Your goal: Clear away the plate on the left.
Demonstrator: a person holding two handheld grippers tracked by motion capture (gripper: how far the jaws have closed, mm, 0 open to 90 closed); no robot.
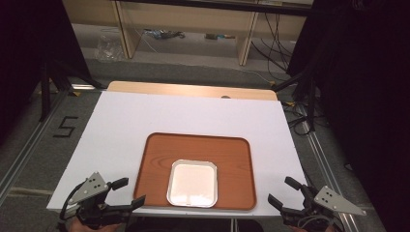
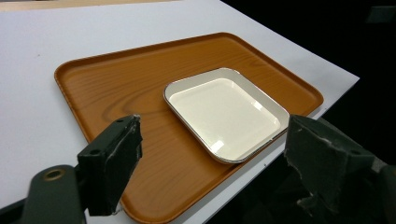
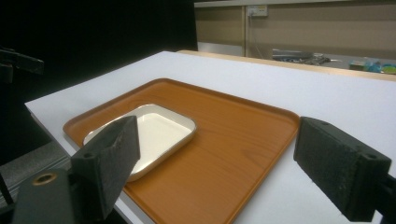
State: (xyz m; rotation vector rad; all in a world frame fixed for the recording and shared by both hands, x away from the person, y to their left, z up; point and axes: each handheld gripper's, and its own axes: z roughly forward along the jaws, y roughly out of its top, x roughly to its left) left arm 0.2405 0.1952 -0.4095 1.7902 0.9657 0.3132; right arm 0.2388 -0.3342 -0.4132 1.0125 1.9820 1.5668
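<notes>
Right now you have two grippers up, one in each hand, and both are released with nothing between their fingers. Your left gripper [image 1: 126, 192] sits at about 7 o'clock of the counter [image 1: 125, 121], just off the near left corner, its two black fingers spread wide and pointing toward 3 o'clock. Your right gripper [image 1: 285, 190] sits at about 5 o'clock, just past the near right corner, its two fingers likewise spread and pointing toward 10 o'clock. Each carries one grey three-cornered plate on top. Count the things on the white counter: one wood-grain tray [image 1: 232, 159] and one square white dish [image 1: 193, 183], nothing more. The tray lies flat toward 6 o'clock of the counter, its near rim close to the counter's near edge. The dish rests inside the tray, at about 6 o'clock of it and close to the near rim, with bare wood left at 9, 12 and 3 o'clock. In the left gripper view the tray [image 2: 116, 88] and the dish [image 2: 224, 112] show between and beyond the parted fingers [image 2: 112, 158]. In the right gripper view the tray [image 3: 233, 135] fills the gap between the fingers [image 3: 109, 154], with the dish [image 3: 159, 128] partly behind the left one. Neither gripper touches tray or dish.
</notes>
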